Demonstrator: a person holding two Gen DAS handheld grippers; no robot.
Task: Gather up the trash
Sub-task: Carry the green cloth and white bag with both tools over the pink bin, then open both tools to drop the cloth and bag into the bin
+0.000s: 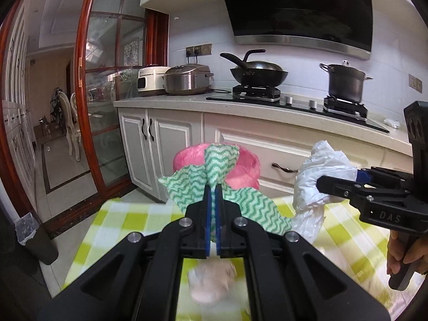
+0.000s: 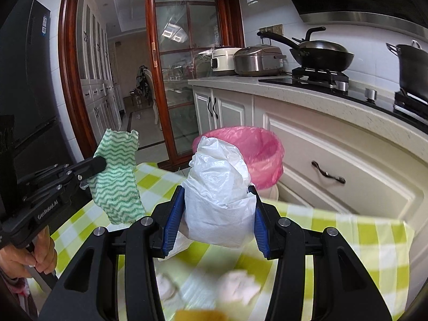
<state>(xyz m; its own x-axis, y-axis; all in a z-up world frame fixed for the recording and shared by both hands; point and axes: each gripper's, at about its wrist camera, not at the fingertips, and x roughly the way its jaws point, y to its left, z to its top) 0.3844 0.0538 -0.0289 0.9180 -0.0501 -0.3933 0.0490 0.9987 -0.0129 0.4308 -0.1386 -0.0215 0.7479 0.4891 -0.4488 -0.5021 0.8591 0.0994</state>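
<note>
1. the left gripper (image 1: 213,200) has its fingers pressed together on a green wave-patterned cloth (image 1: 222,184), held in the air above the checked tablecloth (image 1: 120,219) and on the near side of the pink-lined bin (image 2: 256,144).
2. the right gripper (image 2: 218,214) has its fingers spread partway, pinching a crumpled white plastic bag (image 2: 216,187) between the blue pads; the bag is also aloft, just in front of the bin's mouth.
3. both pieces look light, soft and limp. the cloth droops on each side of the fingers, so a grip near its middle seems steadiest. the bag is likely slippery and springy, best squeezed across its bulkiest bunched part.
4. on release either could drift or catch on the bin's rim, so letting go well over the opening seems wise.
5. pale lumps on the worktop below the grippers are blurred and cannot be identified; the bin's base and inside are hidden.
</note>
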